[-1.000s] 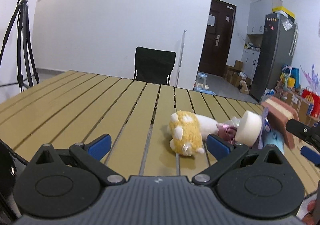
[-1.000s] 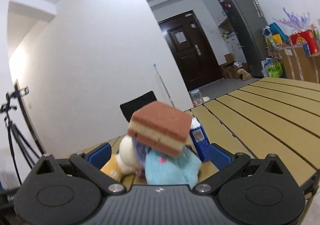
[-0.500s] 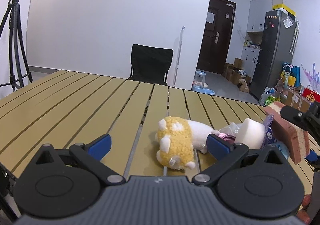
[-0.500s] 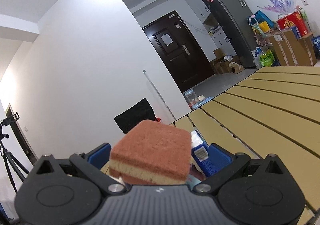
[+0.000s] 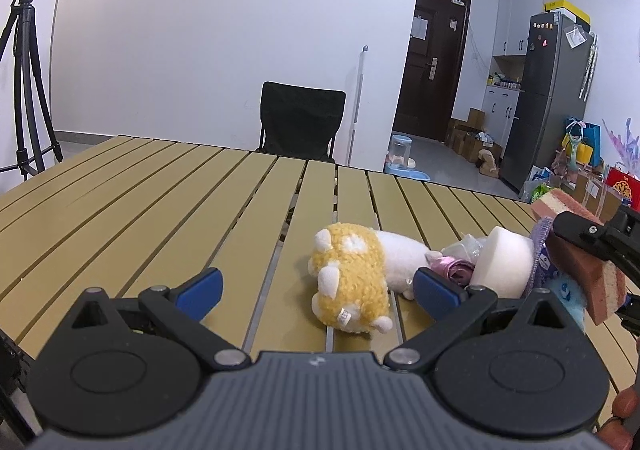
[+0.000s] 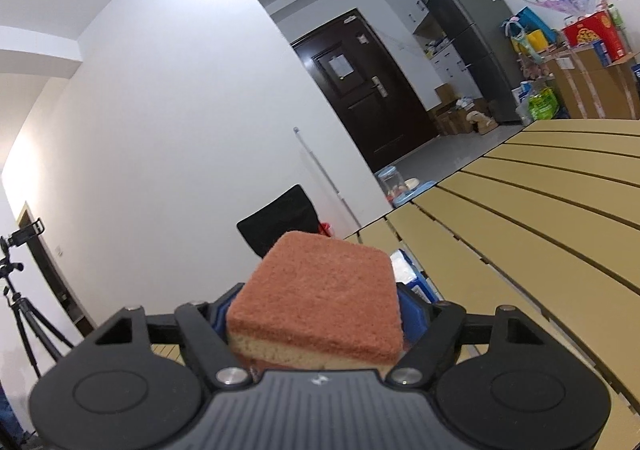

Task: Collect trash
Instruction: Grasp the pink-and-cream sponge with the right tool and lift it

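Right tongs (image 6: 316, 314) have just been closing, now clenched on sponge (image 6: 320, 302). Left tongs (image 5: 318, 286) released over counter (image 5: 160, 189); plush (image 5: 352, 282) at 1 o'clock.

A brick-red and tan layered sponge (image 6: 320, 302) sits flat, clamped between blue pads above the tabletop pile.

I saw my left gripper (image 5: 318, 286) spread wide over the table (image 5: 160, 185), nothing between its pads. The plush (image 5: 352, 282) lay just beyond them. Right of the plush, my right gripper (image 5: 600, 250) clamped the sponge (image 5: 580, 250).
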`<state>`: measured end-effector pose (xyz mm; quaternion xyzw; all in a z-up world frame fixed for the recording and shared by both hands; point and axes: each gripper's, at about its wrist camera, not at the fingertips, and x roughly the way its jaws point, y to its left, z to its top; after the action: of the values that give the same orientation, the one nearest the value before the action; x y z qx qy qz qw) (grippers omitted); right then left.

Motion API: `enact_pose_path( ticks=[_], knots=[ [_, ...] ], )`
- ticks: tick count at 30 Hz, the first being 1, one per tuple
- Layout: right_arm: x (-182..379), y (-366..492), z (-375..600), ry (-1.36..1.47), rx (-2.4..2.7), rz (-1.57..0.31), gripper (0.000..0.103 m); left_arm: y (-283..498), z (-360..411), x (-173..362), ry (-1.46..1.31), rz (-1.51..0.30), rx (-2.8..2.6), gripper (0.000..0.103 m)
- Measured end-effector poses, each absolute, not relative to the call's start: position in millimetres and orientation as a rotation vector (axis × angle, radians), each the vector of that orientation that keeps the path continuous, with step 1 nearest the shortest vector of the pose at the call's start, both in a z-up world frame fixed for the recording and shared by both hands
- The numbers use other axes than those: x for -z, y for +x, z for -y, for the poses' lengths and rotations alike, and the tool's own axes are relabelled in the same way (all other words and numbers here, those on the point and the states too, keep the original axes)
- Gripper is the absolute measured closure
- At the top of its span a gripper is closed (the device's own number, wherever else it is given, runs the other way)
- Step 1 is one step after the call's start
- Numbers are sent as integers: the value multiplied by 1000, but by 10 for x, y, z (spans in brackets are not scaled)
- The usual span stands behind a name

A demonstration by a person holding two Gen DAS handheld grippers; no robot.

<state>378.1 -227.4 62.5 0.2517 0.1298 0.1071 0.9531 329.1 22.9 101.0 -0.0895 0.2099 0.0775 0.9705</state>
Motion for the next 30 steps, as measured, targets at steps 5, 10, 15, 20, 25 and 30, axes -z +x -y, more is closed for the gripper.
enact_pose_path(
  ticks=[5,10,15,20,25,30],
  knots=[
    [-660,3717,2284,488,-229,-250,28,3293,-222,-1000,-170,-425,-154,0],
    [-713,3670,2331,460,-222,-227,29,3314,-243,-999,-174,-430,-155,0],
    [-739,3578,2341,411,-207,-207,29,3316,-231,-981,-172,-439,-151,0],
    [-752,3538,2350,381,-195,-205,29,3343,-218,-962,-170,-450,-147,0],
    [-789,3459,2357,349,-183,-187,29,3354,-186,-941,-163,-459,-140,0],
    [-829,3363,2364,289,-163,-162,29,3368,-179,-940,-164,-467,-135,0]
  ],
)
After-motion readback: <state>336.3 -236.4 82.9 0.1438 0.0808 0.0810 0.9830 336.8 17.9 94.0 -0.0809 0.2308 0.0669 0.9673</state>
